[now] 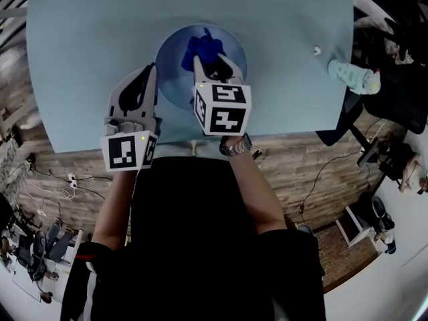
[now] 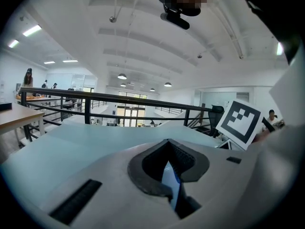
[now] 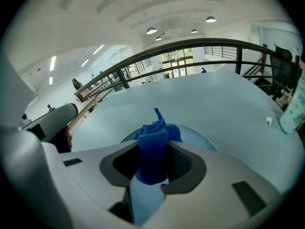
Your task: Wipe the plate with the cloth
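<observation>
there, cloth (image 3: 152, 149) lengthwise along right tongs (image 3: 153, 165), tip over plate (image 3: 198, 138)

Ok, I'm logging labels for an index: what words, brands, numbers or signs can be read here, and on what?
No readable text anywhere.
On the left gripper, the cube: black-and-white square markers, no letters or digits.
On the right gripper, the cube: likewise.
On the bottle: patterned print, too small to read.
The plate and cloth: plain.
</observation>
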Tool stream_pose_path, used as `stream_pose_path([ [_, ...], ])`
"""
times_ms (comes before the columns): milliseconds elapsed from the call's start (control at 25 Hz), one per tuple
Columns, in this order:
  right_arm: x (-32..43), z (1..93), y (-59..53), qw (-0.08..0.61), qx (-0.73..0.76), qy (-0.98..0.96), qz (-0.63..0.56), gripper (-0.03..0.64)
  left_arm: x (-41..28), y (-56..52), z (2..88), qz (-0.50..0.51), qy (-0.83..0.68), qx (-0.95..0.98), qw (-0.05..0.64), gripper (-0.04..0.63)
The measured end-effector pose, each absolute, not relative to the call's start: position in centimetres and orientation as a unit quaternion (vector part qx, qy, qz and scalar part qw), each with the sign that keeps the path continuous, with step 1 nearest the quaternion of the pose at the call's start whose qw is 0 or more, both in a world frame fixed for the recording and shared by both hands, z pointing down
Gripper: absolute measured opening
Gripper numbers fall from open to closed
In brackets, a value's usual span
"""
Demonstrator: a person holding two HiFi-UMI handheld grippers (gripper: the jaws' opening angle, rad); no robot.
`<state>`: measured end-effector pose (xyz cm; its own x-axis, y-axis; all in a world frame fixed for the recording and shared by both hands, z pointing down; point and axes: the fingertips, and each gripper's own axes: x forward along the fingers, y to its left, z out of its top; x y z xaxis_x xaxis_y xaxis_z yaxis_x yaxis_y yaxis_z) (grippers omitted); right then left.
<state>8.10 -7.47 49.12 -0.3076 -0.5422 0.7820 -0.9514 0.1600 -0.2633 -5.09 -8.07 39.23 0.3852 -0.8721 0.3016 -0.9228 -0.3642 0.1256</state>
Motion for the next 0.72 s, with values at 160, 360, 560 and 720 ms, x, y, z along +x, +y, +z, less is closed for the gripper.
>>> stream_pose_path([
  [160, 6.4, 46.2, -5.8, 0.237, 0.524, -0.732, 0.365, 0.120, -5.8, -6.6, 38.2, 0.089, -0.540, 0.827, 0.127, 0.001],
  [360, 4.5, 42.1, -3.8, 0.198, 0.527, -0.763, 0.319, 0.120, -6.8, -4.5, 36.6, 0.085, -0.532, 0.835, 0.111, 0.000],
  [560, 3.9, 38.1, -2.1, 0.157, 0.534, -0.781, 0.283, 0.120, -7.6, -2.8, 34.3, 0.076, -0.529, 0.839, 0.102, 0.000],
  [720, 3.2, 35.0, -1.1, 0.137, 0.530, -0.802, 0.239, 0.120, -8.7, -1.7, 32.5, 0.065, -0.538, 0.835, 0.097, 0.000],
])
